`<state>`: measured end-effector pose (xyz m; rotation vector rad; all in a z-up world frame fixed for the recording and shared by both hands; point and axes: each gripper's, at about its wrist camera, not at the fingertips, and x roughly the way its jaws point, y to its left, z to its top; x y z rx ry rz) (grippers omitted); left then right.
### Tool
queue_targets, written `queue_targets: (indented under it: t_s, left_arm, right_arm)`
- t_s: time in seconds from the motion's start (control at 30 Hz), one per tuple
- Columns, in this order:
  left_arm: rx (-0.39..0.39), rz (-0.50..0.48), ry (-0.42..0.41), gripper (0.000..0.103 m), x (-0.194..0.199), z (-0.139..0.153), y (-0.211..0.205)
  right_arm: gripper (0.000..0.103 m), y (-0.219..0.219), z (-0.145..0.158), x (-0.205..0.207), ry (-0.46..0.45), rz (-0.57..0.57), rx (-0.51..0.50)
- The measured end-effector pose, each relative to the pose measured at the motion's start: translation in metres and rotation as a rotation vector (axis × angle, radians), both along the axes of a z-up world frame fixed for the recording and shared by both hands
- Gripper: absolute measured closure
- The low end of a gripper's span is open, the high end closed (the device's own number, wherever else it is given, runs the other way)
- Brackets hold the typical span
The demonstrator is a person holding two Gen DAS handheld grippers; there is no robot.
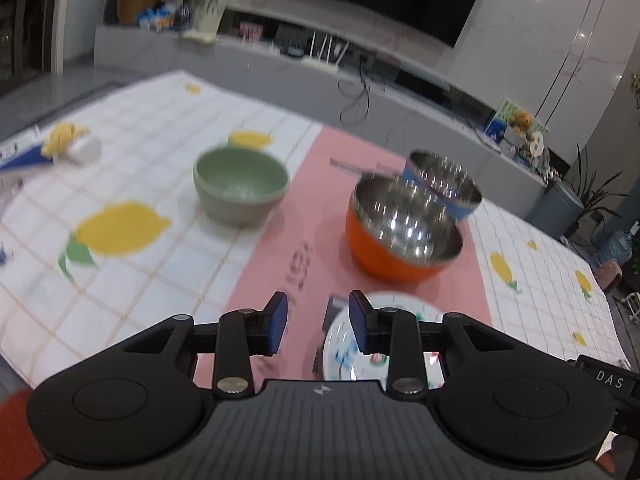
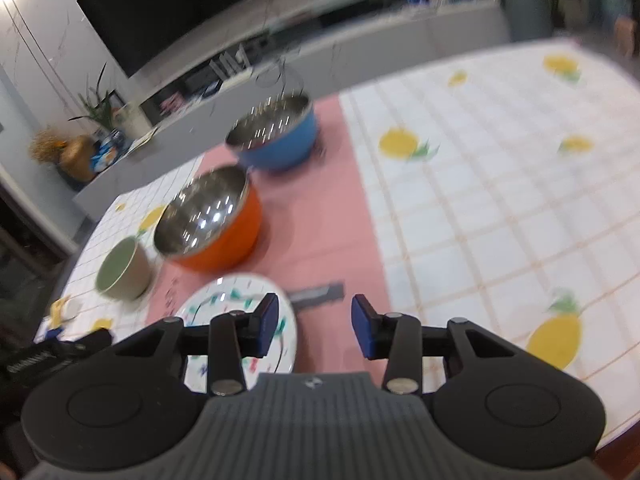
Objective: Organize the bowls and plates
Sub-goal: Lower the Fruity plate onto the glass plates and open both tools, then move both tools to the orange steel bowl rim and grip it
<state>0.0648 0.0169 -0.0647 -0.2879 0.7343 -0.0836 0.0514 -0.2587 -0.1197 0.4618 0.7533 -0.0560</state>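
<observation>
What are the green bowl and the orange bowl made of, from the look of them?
Green round bowl: probably glazed ceramic or stoneware, with thick walls and a dull, even sheen. Orange round bowl: stainless steel inside, mirror-bright with sharp light reflections; the orange outside looks like a coating or plastic shell, unclear which.

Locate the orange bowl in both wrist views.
Left wrist: orange bowl right of centre, on the pink runner, in front of the blue bowl.
Right wrist: orange bowl left of centre, nearer than the blue bowl.
Shared landmark: the plate just below it.
</observation>
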Motion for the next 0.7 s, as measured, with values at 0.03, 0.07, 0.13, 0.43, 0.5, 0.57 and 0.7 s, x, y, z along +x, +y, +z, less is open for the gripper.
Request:
queue_targets:
  t_s: [0.03,0.07,0.13,0.43,0.5,0.57,0.7]
  left_arm:
    - [0.011,0.002,-0.015,0.065,0.001,0.004,-0.002]
    - [0.029,0.005,-0.032,0.065,0.002,0.007,-0.005]
    - [0.058,0.022,-0.063,0.065,0.005,0.011,-0.010]
    - [0.083,0.054,-0.104,0.065,0.028,0.013,-0.023]
    - [0.096,0.057,-0.100,0.065,0.034,0.012,-0.024]
    - [0.081,0.045,-0.085,0.065,0.042,0.011,-0.024]
    - [0.057,0.052,-0.068,0.065,0.055,0.008,-0.021]
  right_arm:
    - [0.062,0.001,0.004,0.000,-0.013,-0.013,-0.024]
    - [0.062,0.003,0.007,0.001,-0.027,-0.031,-0.046]
    - [0.062,0.007,0.012,0.003,-0.058,-0.047,-0.083]
    - [0.056,0.023,0.021,0.034,-0.090,-0.028,-0.093]
    - [0.055,0.030,0.023,0.043,-0.093,-0.022,-0.126]
    - [0.046,0.033,0.025,0.051,-0.093,-0.029,-0.121]
    - [0.033,0.036,0.023,0.068,-0.094,-0.036,-0.076]
